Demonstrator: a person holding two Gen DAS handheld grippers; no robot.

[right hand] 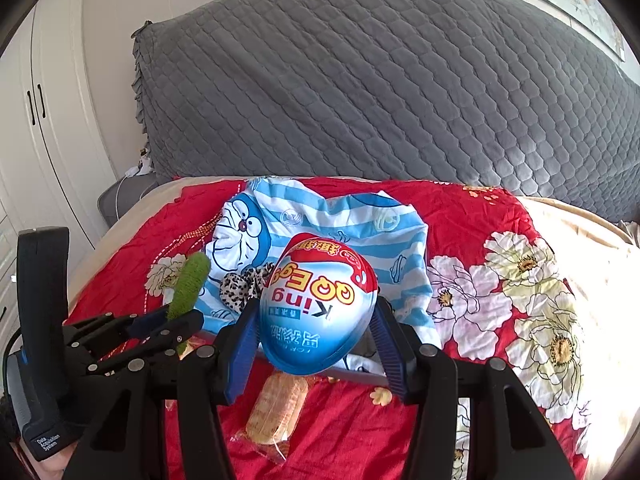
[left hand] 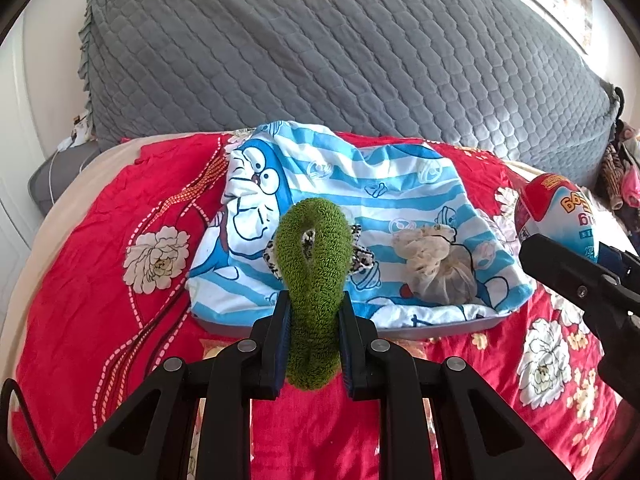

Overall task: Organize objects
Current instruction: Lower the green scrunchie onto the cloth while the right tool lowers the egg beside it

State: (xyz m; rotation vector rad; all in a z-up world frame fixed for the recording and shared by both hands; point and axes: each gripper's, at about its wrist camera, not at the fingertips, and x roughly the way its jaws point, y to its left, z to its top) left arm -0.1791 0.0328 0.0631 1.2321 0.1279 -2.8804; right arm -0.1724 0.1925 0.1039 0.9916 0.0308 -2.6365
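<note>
I hold the green scrunchie (left hand: 312,280) clamped in my left gripper (left hand: 313,312) and the toy egg (right hand: 318,304) in my right gripper (right hand: 316,344), both over the cloth-lined tray (left hand: 460,326) at twelve o'clock; next, I judge, lowering and releasing.

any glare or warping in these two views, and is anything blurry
Left wrist view: fisheye bends the grey headboard; black vignette in the corners; green hair tie sharp. Right wrist view: sunlight washes out the flowered bedspread at right; toy egg in focus, its print upside down.
</note>
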